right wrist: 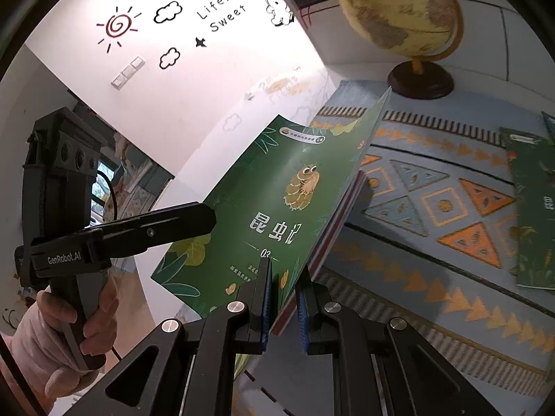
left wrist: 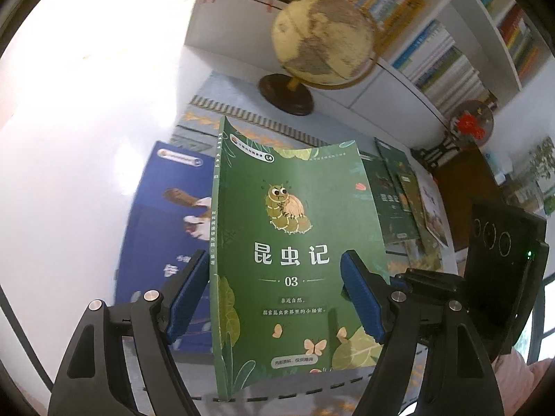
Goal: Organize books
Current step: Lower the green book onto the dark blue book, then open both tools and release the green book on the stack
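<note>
**Green book clamped in my right claw, left claw waiting beside it**

My right claw (right wrist: 282,298) sits nearest, its jaws pinched on the lower edge of the green book (right wrist: 277,208), which stands lifted off the patterned cloth (right wrist: 433,208) on the bench. The book's long axis runs up and away from my right claw, leaning left, spine on the far side from it. My left claw (left wrist: 274,291) hangs with jaws wide apart: one blue pad by the spine, the other in front of the cover, neither pressing that I can make out. So my right hand alone carries it.

A blue book (left wrist: 163,228) lies flat behind, and more green books (left wrist: 395,194) lie to the right. The globe (left wrist: 322,41) stands beyond. The book's bottom corner is hidden behind my right claw, and the pages' far edge is cut off.
</note>
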The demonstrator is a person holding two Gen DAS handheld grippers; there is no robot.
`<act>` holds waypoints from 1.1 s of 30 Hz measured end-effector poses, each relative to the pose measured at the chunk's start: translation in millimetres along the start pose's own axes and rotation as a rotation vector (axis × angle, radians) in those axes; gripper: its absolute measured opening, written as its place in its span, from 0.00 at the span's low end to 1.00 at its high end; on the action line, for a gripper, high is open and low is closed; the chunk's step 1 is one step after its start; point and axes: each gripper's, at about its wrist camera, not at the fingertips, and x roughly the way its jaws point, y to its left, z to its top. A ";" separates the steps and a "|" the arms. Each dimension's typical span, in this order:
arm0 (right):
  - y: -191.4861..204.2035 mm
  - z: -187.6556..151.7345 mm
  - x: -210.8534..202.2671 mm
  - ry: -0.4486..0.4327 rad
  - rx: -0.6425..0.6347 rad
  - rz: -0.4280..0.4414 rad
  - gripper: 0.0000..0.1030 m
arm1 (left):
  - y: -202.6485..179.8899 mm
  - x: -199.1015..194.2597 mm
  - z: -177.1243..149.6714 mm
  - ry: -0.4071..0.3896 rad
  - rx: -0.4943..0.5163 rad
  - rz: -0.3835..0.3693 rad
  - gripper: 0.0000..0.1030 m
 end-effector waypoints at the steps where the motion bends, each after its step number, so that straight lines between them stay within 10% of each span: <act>1: 0.4 1.3 3.4 0.005 0.002 0.001 0.12 | 4.4 -0.2 -0.2 -0.001 -0.008 0.006 0.72; 33: -12.7 -8.9 85.3 0.118 0.205 0.009 0.14 | 78.7 30.2 -4.6 0.016 -0.193 0.115 0.72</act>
